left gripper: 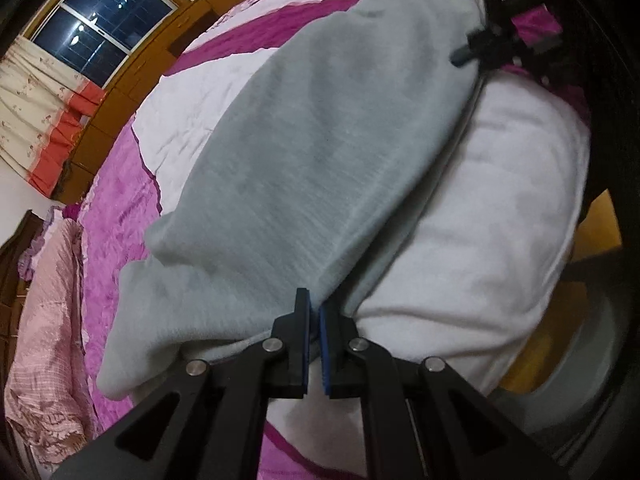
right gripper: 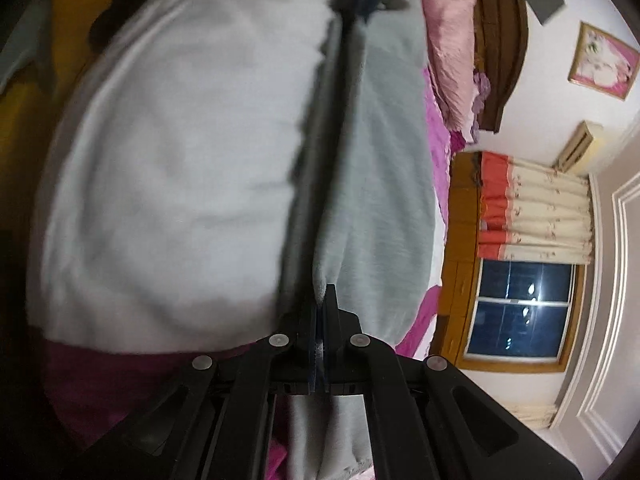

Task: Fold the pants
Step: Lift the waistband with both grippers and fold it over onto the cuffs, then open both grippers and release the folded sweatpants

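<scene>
Pants (left gripper: 304, 152) of soft grey fleece are stretched in a long band over a bed covered by a pink and magenta quilt (left gripper: 120, 216) with a white centre. One end of the fabric is pinched between the pressed-together jaws of the left gripper (left gripper: 314, 312); the opposite end is clamped by the right gripper (right gripper: 322, 300), whose jaws are fully shut on the cloth. A window (left gripper: 100, 12) and a curtain (left gripper: 36, 100) are seen behind.
</scene>
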Available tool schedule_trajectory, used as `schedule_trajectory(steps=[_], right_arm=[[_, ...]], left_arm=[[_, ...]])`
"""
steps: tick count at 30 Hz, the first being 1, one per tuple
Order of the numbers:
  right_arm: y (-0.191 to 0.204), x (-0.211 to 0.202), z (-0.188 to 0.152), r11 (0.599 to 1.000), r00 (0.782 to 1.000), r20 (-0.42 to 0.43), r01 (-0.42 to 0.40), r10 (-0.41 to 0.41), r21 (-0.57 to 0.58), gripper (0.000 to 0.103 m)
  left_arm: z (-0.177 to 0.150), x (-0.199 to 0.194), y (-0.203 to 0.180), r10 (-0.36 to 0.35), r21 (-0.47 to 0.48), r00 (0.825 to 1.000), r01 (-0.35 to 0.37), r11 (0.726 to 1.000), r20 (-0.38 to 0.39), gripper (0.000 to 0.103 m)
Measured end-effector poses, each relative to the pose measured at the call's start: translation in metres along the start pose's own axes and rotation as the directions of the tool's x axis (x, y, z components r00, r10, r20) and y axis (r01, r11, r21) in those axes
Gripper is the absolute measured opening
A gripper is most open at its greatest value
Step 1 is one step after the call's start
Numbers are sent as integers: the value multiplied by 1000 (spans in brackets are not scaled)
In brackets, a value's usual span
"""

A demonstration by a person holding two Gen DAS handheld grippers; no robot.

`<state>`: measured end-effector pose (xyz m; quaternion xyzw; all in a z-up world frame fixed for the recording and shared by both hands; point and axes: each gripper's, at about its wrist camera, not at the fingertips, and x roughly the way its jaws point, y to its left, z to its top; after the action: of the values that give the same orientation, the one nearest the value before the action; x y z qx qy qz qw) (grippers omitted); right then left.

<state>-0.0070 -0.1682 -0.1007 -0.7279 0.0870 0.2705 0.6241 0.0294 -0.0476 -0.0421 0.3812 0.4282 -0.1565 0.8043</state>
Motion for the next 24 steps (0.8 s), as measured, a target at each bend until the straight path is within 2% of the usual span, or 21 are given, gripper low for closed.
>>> schedule_trajectory(steps=[8,10,12,13,14,15,16,17,18,19,20,21,22,24], right_arm=[[6,10,3,1000,999,-23,-29,29,-7,0],[1,10,3,999,999,-19,-36,36,27,0],[-12,6,2,991,997,-15,-68,71,112,0],[-19,2,0,981,996,-11,-90,94,172,0],[-28,-1,-2,964,993,-3,-117,121,238,3],[-40,-7,-7,929,987,17,-157,160,335,5],[-50,-11,-12,893,981,37,-186,188,409,9],[-62,-14,-19,838,974,61,-218,217,500,13],[-75,-17,-30,762,966,87,-246,243,599,15],[-85,-20,-42,683,959,110,-263,261,681,17],[-93,-21,-56,596,952,133,-278,276,753,18],[-101,-23,-74,484,944,160,-288,290,826,18],[-109,-21,-89,388,938,178,-289,296,875,19],[-114,-19,-133,167,936,182,-240,301,956,21]], left_arm=[[8,17,-6,24,23,999,-23,999,-40,5],[8,13,-1,4,-27,999,-5,1000,-55,7],[9,6,12,-64,-129,996,56,990,-63,13],[9,2,19,-104,-184,993,92,979,-61,20],[10,-2,27,-155,-247,986,136,959,-56,32],[9,-7,36,-231,-327,972,208,922,-31,39],[10,-11,43,-286,-384,958,265,884,2,52],[11,-14,47,-316,-422,948,297,856,26,56],[13,-18,54,-354,-484,933,342,806,70,56],[15,-20,56,-369,-507,925,362,782,91,56],[20,-21,59,-383,-534,915,389,751,128,56],[25,-21,60,-378,-550,913,395,735,152,56],[30,-20,60,-363,-563,917,391,728,167,58],[43,-13,58,-307,-585,936,350,732,176,58]])
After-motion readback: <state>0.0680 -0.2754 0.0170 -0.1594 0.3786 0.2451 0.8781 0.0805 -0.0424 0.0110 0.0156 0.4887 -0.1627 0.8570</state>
